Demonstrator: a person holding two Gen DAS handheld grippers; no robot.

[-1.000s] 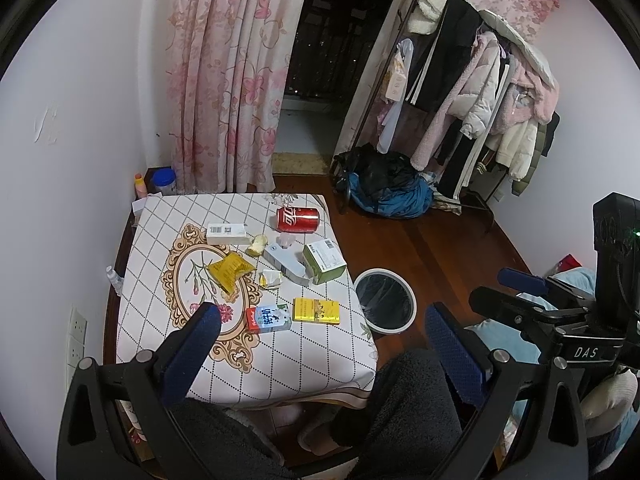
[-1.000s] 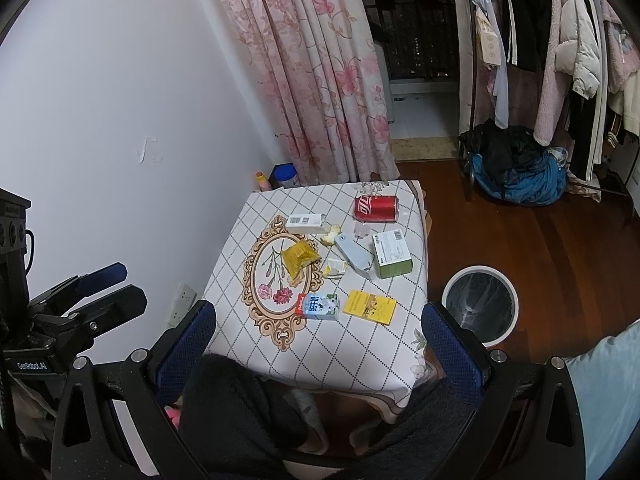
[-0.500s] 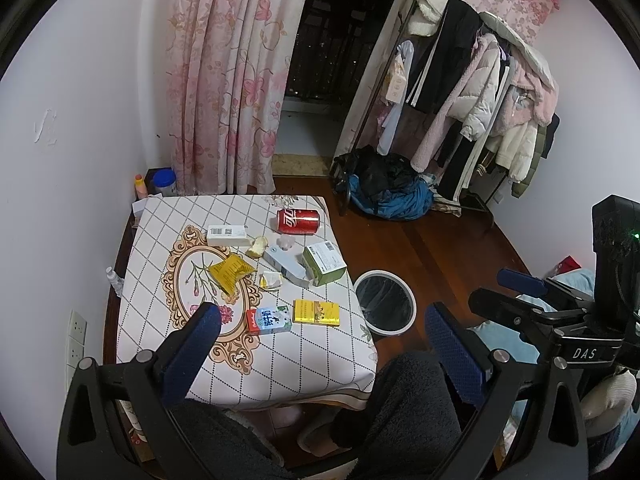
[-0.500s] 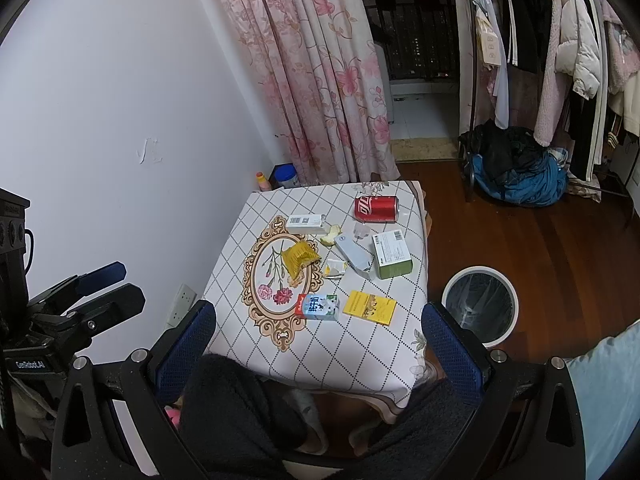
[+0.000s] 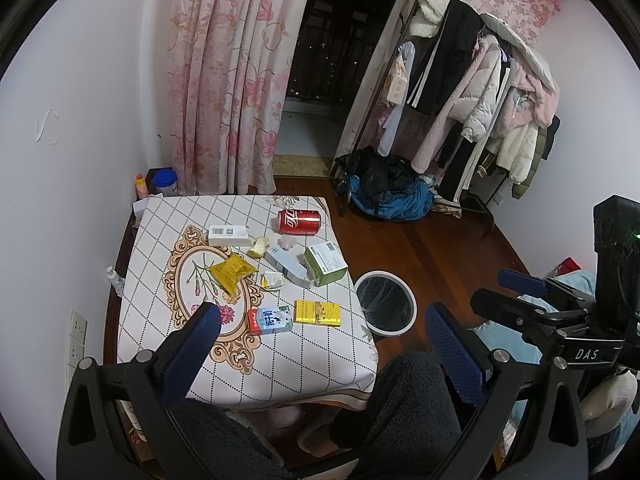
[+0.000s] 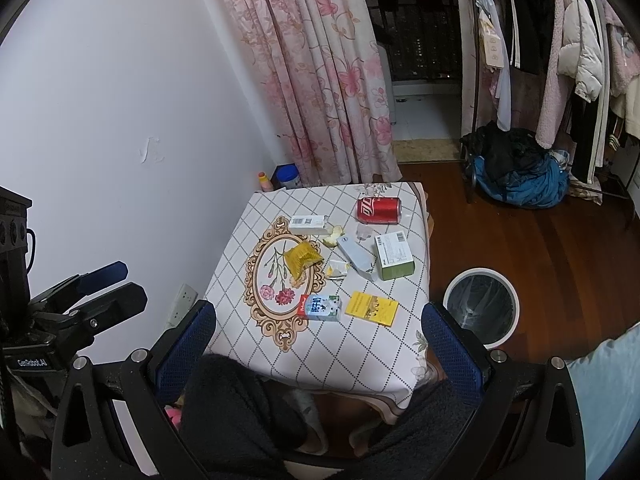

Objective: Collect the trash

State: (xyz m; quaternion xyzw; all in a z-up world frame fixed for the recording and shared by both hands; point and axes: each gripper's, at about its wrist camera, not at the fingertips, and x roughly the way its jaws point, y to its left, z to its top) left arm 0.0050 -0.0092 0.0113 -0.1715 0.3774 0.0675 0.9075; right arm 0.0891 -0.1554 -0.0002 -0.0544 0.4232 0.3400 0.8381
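Trash on the checked tablecloth (image 5: pixel 192 220): red cola can (image 5: pixel 299 221) lying on its side, light, round, slippery, best gripped across its middle, beside cartons and wrappers; left gripper (image 5: pixel 320 340) and right gripper (image 6: pixel 320 336) gape wide, empty, above the table's near edge.

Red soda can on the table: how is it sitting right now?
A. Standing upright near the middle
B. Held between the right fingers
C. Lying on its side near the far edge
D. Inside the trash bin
C: the red soda can lies on its side near the table's far edge, away from the trash bin on the floor, and neither gripper holds anything.
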